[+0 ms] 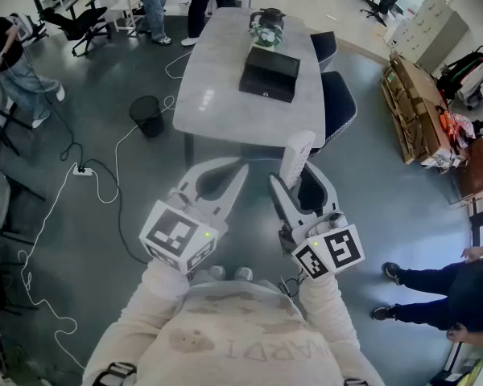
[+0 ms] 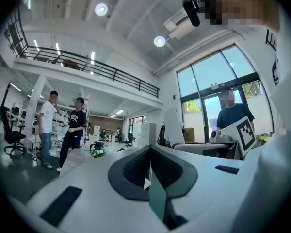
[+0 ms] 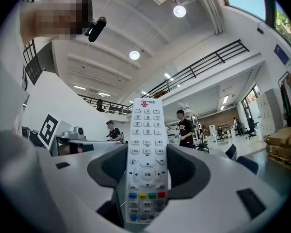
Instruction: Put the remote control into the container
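Observation:
A white remote control (image 3: 146,149) with coloured buttons stands upright between the jaws of my right gripper (image 3: 146,176), which is shut on its lower half. In the head view the remote (image 1: 296,158) sticks up out of the right gripper (image 1: 299,185), held close to my chest. The black box-shaped container (image 1: 270,75) sits on the grey table (image 1: 213,83) well ahead of both grippers. My left gripper (image 1: 224,174) hovers beside the right one. Its dark pads (image 2: 136,166) meet with nothing between them.
A dark pot with flowers (image 1: 267,26) stands behind the container. Two dark chairs (image 1: 338,103) line the table's right side and a black waste bin (image 1: 147,115) its left. Cables (image 1: 88,175) lie on the floor. People stand at the back and at the right (image 1: 443,284). Cardboard boxes (image 1: 414,107) are stacked at the far right.

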Action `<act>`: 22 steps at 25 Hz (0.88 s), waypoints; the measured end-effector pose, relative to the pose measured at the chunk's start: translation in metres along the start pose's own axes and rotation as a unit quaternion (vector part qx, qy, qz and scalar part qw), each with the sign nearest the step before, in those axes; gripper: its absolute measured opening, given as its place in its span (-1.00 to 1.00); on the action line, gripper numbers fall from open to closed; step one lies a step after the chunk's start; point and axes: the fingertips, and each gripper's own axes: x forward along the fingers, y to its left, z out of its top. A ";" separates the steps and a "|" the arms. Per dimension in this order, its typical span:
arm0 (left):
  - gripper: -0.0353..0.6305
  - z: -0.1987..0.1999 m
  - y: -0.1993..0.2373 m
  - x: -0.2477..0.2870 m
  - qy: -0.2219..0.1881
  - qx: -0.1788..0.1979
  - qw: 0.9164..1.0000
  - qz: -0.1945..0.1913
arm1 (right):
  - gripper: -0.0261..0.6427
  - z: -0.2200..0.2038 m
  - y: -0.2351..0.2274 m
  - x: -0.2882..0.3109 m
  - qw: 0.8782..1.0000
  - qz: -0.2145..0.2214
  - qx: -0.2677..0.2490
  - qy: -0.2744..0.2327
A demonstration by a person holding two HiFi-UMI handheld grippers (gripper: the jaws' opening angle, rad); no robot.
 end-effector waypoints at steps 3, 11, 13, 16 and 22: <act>-0.86 0.000 -0.001 -0.004 -0.001 -0.001 1.000 0.000 | -0.21 0.000 0.003 -0.002 1.000 0.000 -0.001 -0.001; -0.86 -0.002 -0.007 -0.008 -0.003 0.001 1.000 0.000 | -0.21 -0.001 0.005 -0.008 1.000 0.000 -0.005 -0.002; -0.86 -0.002 -0.008 -0.008 -0.003 0.001 1.000 0.000 | -0.21 -0.001 0.006 -0.009 1.000 0.000 -0.005 -0.002; -0.86 -0.002 -0.005 -0.009 -0.002 0.000 1.000 0.000 | -0.21 -0.001 0.007 -0.007 1.000 0.001 0.009 -0.007; -0.86 -0.001 -0.005 -0.015 -0.009 -0.003 1.000 -0.009 | -0.21 -0.004 0.010 -0.006 0.998 0.007 0.057 -0.013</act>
